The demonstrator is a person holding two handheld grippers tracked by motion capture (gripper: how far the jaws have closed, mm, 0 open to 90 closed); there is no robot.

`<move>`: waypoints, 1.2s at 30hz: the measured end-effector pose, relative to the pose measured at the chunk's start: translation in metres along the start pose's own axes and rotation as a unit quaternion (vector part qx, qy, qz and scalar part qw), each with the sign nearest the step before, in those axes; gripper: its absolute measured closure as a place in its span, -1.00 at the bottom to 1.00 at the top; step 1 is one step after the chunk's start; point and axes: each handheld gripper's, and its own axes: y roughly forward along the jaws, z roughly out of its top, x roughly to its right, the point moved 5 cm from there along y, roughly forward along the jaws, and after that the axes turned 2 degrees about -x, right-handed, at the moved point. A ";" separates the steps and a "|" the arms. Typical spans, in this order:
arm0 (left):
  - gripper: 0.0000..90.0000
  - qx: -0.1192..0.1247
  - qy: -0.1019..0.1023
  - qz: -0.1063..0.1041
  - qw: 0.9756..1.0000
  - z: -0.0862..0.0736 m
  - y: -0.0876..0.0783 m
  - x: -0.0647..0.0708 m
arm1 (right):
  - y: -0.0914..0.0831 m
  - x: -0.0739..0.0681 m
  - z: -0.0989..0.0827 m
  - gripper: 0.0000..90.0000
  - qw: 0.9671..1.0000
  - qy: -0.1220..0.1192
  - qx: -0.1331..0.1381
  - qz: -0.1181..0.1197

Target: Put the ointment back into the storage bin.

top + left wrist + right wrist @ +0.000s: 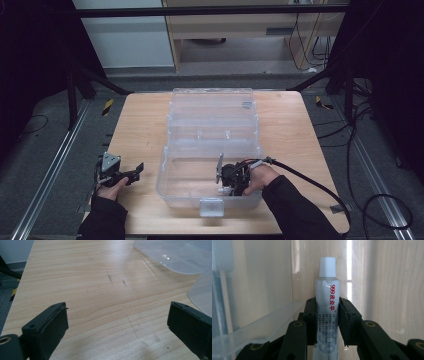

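Note:
A clear plastic box (170, 185) with its lid folded back stands in the middle of the wooden table (140, 125). My right gripper (231, 181) reaches down into the box's near compartment. In the right gripper view it (327, 315) is shut on a white ointment tube (327, 297) with red print and a white cap, the cap pointing away over the box floor. My left gripper (134, 172) rests on the table left of the box. In the left gripper view it (117, 322) is open, with bare wood between its fingers (50, 325).
The box's clear corner (175, 257) lies at the upper right of the left gripper view. A clear divider wall (254, 325) runs left of the tube. Black frame legs and cables stand on the floor around the table.

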 end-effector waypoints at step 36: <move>-0.94 0.000 0.001 0.000 1.000 0.000 0.000 0.000 | -0.036 0.006 -0.008 0.34 0.996 0.056 0.063 -0.036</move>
